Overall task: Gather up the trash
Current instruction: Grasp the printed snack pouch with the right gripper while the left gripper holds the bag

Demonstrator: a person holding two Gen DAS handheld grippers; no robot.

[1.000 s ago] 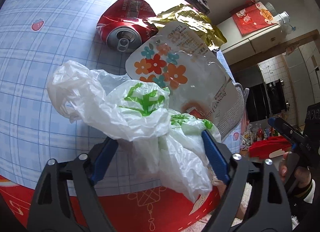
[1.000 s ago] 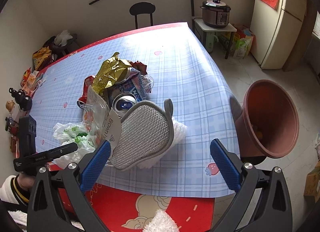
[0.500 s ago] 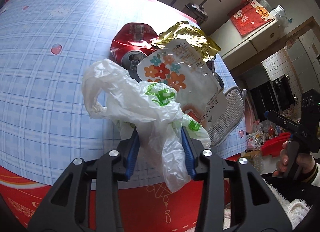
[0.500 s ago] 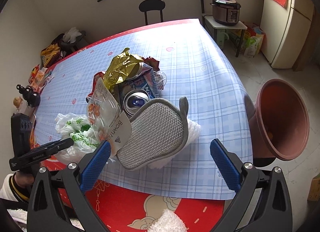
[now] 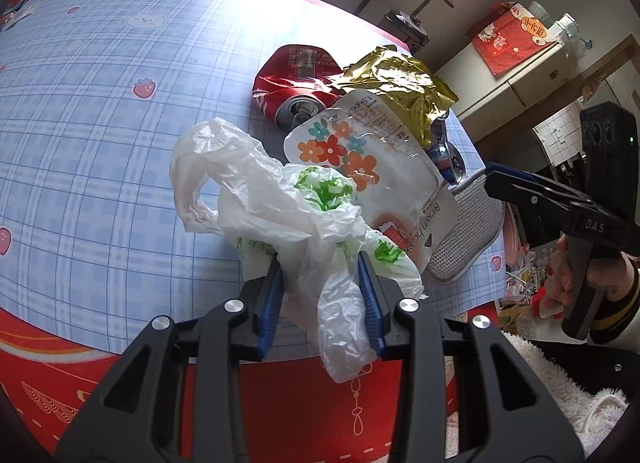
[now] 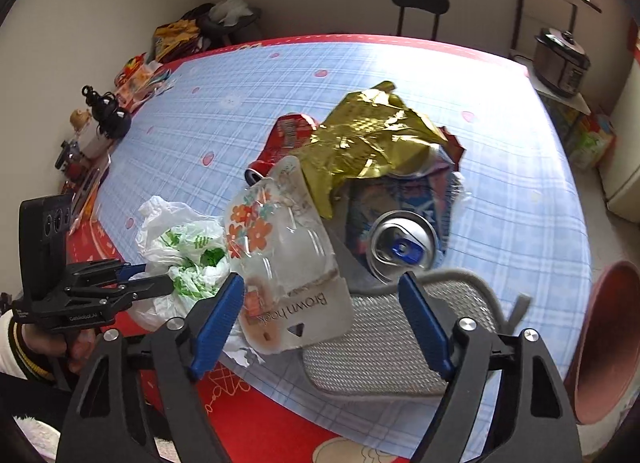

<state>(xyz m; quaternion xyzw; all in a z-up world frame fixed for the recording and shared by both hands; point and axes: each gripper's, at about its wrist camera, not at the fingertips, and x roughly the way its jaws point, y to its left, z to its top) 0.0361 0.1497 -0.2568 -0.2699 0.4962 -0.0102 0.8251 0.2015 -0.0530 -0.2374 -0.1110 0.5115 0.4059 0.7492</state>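
Note:
My left gripper (image 5: 320, 263) is closing and its blue pads press a crumpled white plastic bag (image 5: 260, 199) with green print, held just over the table's near edge. Behind the bag stand a clear flower-print pouch (image 5: 360, 159), a gold foil wrapper (image 5: 396, 87) and a crushed red can (image 5: 296, 79). In the right wrist view my right gripper (image 6: 320, 283) is closing with wide jaws above the pouch (image 6: 280, 247) and a grey mesh pad (image 6: 384, 347); the pads touch neither. A silver-topped can (image 6: 402, 243) lies beyond them, and the bag (image 6: 180, 239) hangs to the left in the left gripper (image 6: 160, 283).
A blue checked tablecloth (image 5: 100, 143) with a red border covers the table. A reddish-brown bin (image 6: 608, 343) stands on the floor at the right. Small items (image 6: 100, 115) crowd the table's left edge. A black chair (image 6: 420, 3) is at the far side.
The left jaws closed on the plastic bag and raised it slightly. The right gripper swung left and closer over the pouch and mesh pad, and its jaws narrowed.

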